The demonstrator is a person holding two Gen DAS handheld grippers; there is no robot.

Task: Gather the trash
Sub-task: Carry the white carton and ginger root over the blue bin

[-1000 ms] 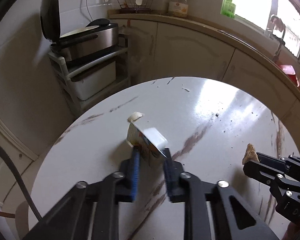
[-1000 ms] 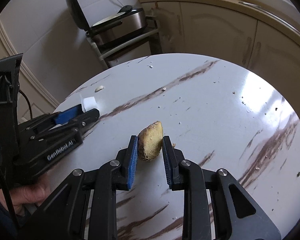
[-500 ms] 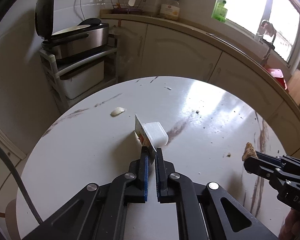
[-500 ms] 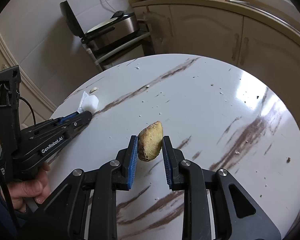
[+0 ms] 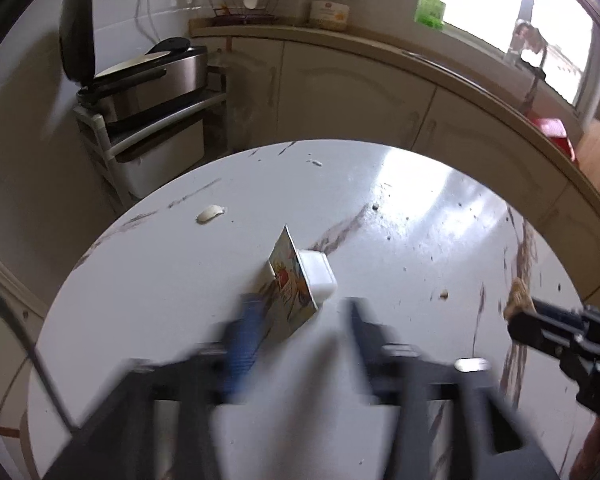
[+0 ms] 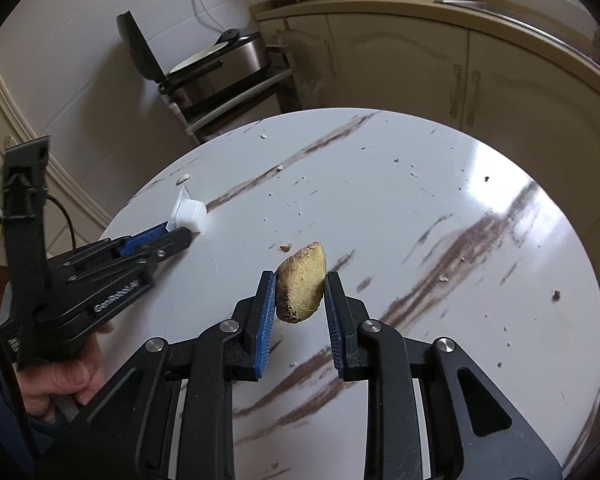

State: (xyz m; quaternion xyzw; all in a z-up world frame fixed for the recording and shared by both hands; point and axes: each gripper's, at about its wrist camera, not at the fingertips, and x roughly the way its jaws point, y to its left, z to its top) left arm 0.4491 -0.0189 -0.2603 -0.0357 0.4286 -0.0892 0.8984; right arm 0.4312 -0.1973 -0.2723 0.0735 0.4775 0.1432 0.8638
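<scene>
Currently the round white surface [image 5: 172, 280], streaked with brown veins, fills most of both views. Cabinets [image 5: 340, 92] curve behind it; a cooker [image 5: 148, 76] with raised lid sits on a rack at the far left.

Left claw [image 5: 300, 320]: fingers blurred in its own view, standing apart, one on each side of the cup [image 5: 300, 276]. The cup is a small white tub with a printed foil lid, lying on its side on the surface, lid facing the camera. Left pad looks close to the lid edge; contact cannot be judged through the blur. In the right view, the left claw [image 6: 178, 234] points at the cup [image 6: 190, 212] near the surface's left edge.

Right claw [image 6: 300, 292]: blue pads clamped on a brown-yellow scrap [image 6: 302, 282], pointed end up. Whether the scrap clears the surface cannot be told. In the left view the scrap [image 5: 520, 300] shows at the right claw's tip.

A pale sliver [image 5: 211, 213] lies beyond the cup, toward the far-left rim. A crumb [image 6: 286, 247] lies just left of the scrap. Dark specks are scattered over the right half.
</scene>
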